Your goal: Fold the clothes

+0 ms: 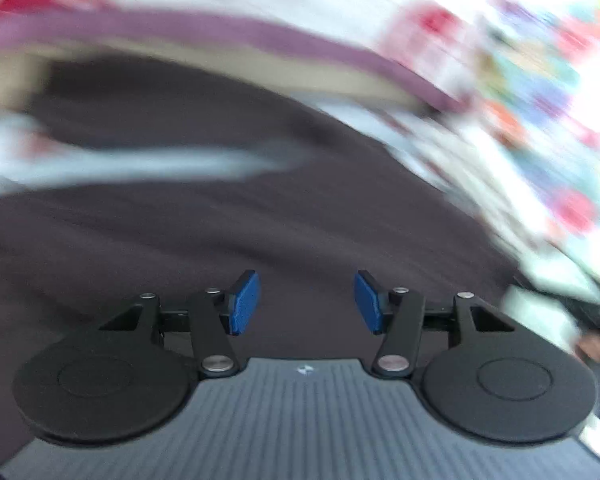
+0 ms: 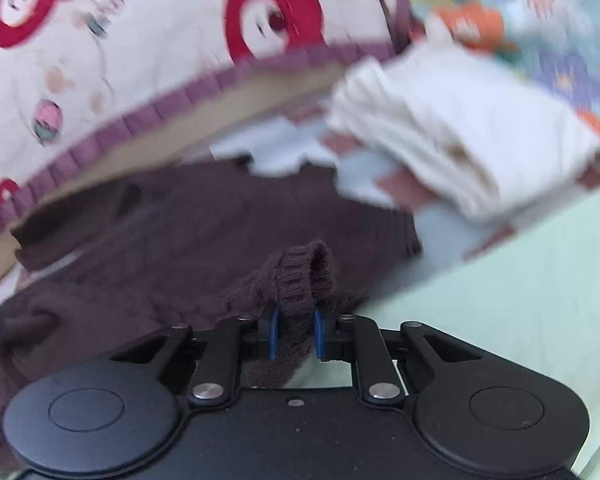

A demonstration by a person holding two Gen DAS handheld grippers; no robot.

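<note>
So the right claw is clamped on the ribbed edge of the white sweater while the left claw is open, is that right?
Not quite. The right claw is clamped on the ribbed edge of the dark brown sweater, as the right wrist view shows; the white sweater lies folded behind. The left claw is indeed open.

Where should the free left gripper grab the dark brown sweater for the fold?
Probably the ribbed hem edge of the dark brown sweater, opposite where the right gripper already pinches a ribbed edge. Bring the open left gripper in low from the side, since the fabric lies flat.
</note>
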